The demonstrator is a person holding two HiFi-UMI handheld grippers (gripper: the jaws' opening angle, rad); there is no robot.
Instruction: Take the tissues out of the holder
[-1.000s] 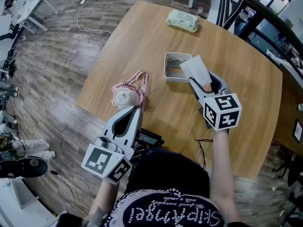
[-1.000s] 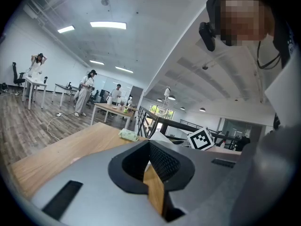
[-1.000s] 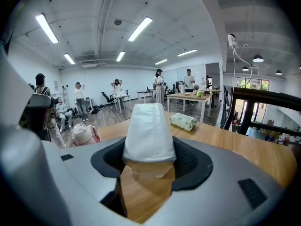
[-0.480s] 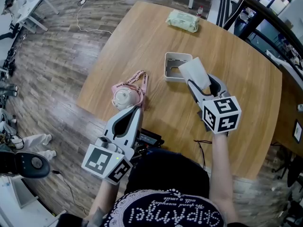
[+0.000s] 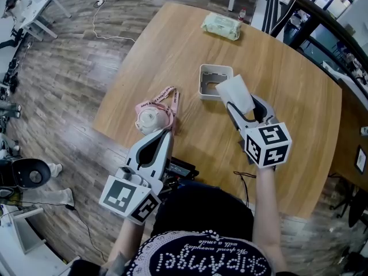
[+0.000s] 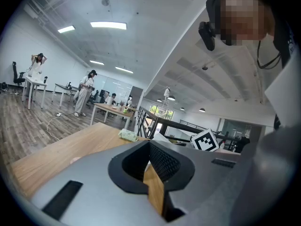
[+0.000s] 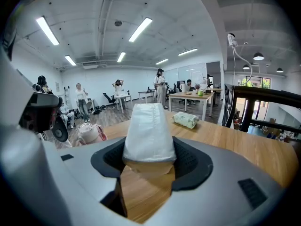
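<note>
Right tool (image 5: pixel 244 104) is clamped on the tissues (image 5: pixel 234 92). The pack is up over the near-right corner of the holder (image 5: pixel 202 83), mid-table (image 5: pixel 172 50). My read is that it's out, or nearly. Lift straight until the bottom clears the rim, then carry right, where the table is bare. No extra squeeze, the pack looks soft. Left tool (image 5: pixel 163 132) is pressed together and empty at the near edge by the pink mask (image 5: pixel 150 118), so I'd avoid that side.
</note>
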